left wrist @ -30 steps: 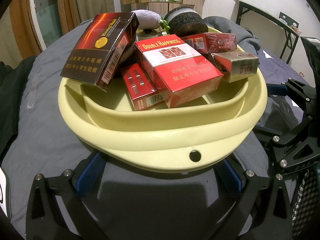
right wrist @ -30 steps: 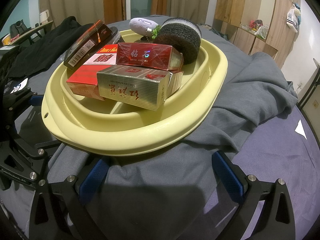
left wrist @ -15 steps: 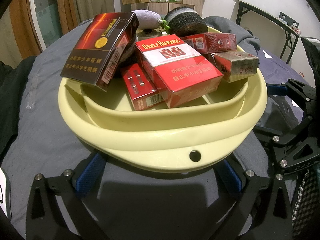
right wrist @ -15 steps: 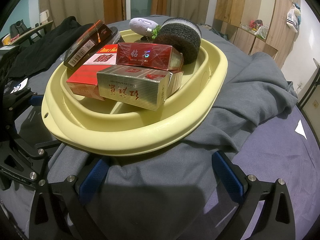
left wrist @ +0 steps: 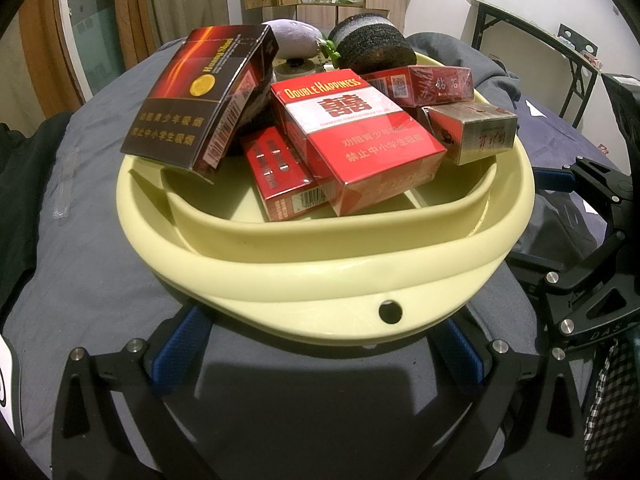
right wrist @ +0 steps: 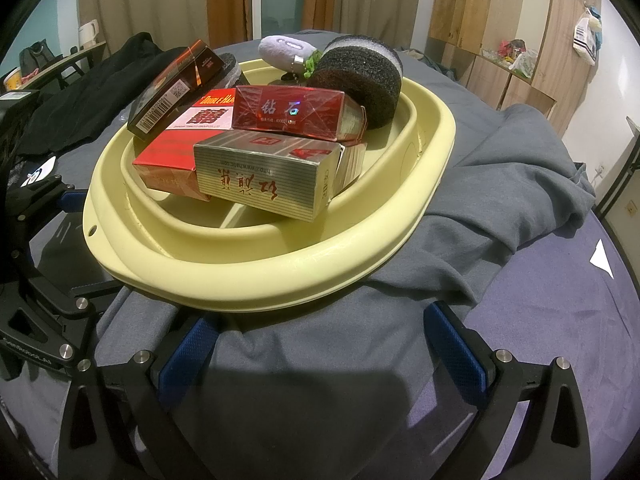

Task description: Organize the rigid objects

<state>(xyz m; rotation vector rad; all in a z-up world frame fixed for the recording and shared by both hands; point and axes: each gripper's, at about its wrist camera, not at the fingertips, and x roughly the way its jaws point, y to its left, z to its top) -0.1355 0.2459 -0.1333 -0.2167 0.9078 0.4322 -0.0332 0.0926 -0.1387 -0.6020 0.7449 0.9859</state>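
The basin (left wrist: pixel 320 276) is pale yellow, with one small dark hole in its rim. The tilted pack (left wrist: pixel 200 100) is dark brown and deep red, with a gold round mark and gold letters. The large pack (left wrist: pixel 360 140) is bright red with a white band and red characters. The small pack (left wrist: pixel 280 172) is red with a white barcode. The pack with two characters (right wrist: pixel 288 110) is shiny dark red. The striped pack (right wrist: pixel 260 184) is silver-gold with red characters. The round sponge (right wrist: pixel 360 76) is black with a grey and white top. The soft toy (right wrist: pixel 284 50) is light purple. The cloth (right wrist: pixel 500 200) under the basin is grey-blue. The left gripper (left wrist: pixel 316 354) and the right gripper (right wrist: pixel 320 344) are black with blue pads.
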